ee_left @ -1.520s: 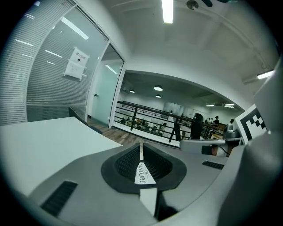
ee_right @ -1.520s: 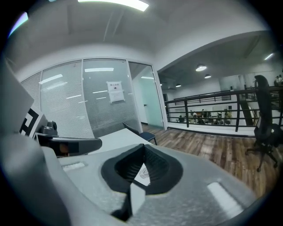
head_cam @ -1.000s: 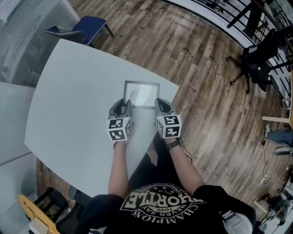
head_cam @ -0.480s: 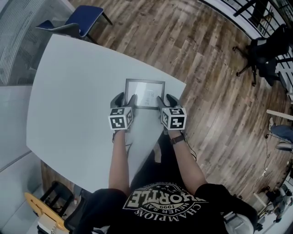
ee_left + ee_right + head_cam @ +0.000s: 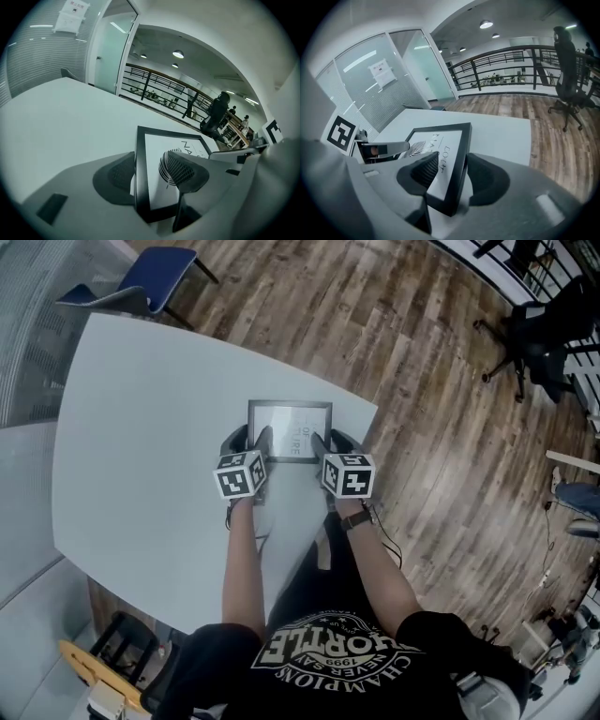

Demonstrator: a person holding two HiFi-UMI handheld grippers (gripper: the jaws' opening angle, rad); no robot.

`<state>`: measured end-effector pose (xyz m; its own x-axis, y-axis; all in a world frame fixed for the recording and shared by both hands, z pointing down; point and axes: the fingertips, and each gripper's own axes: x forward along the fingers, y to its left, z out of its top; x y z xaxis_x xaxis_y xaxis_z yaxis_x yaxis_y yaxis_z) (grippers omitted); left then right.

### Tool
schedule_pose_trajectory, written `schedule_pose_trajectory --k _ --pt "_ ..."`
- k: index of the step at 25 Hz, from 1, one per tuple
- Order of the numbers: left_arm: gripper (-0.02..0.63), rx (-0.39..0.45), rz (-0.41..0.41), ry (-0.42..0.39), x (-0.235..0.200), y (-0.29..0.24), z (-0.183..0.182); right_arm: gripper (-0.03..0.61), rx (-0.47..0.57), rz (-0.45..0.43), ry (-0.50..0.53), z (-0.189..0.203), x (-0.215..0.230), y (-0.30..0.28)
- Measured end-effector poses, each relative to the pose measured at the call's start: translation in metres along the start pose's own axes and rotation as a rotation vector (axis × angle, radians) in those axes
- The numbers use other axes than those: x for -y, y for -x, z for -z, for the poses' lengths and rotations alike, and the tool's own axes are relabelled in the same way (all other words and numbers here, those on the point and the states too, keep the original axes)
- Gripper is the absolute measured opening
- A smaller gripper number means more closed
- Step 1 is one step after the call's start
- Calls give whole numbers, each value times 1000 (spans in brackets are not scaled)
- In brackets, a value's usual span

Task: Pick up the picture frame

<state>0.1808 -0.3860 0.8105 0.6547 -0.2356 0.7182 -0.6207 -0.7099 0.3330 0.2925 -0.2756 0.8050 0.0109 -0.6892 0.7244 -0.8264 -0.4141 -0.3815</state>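
Note:
A black-rimmed picture frame [image 5: 291, 420] with a white print lies flat on the white table [image 5: 141, 427], close to the table's right edge. My left gripper [image 5: 249, 440] is open and straddles the frame's left rail near its near corner. In the left gripper view the frame [image 5: 161, 143] runs between the pads, and the left gripper [image 5: 151, 172] has a gap on both sides. My right gripper [image 5: 329, 442] is open over the frame's right rail. In the right gripper view the frame [image 5: 440, 137] sits between the parted pads of the right gripper [image 5: 457, 177].
The table's edge [image 5: 361, 442] runs just right of the frame, with wood floor [image 5: 441, 456] beyond. A blue chair [image 5: 155, 277] stands at the table's far corner. A black office chair [image 5: 539, 329] is at the far right. White table surface stretches to the left.
Both grippers have come down and forward onto the frame. Their jaws have opened and now straddle its left and right rails.

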Motion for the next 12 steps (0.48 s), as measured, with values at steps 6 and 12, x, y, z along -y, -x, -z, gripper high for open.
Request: schedule_pose_trajectory --k 6,12 --pt "167 10 -50 21 -6 -1 2 112 -10 71 3 4 8 -1" --pt "127 13 -82 87 -8 6 5 87 -22 93 -24 10 10 8"
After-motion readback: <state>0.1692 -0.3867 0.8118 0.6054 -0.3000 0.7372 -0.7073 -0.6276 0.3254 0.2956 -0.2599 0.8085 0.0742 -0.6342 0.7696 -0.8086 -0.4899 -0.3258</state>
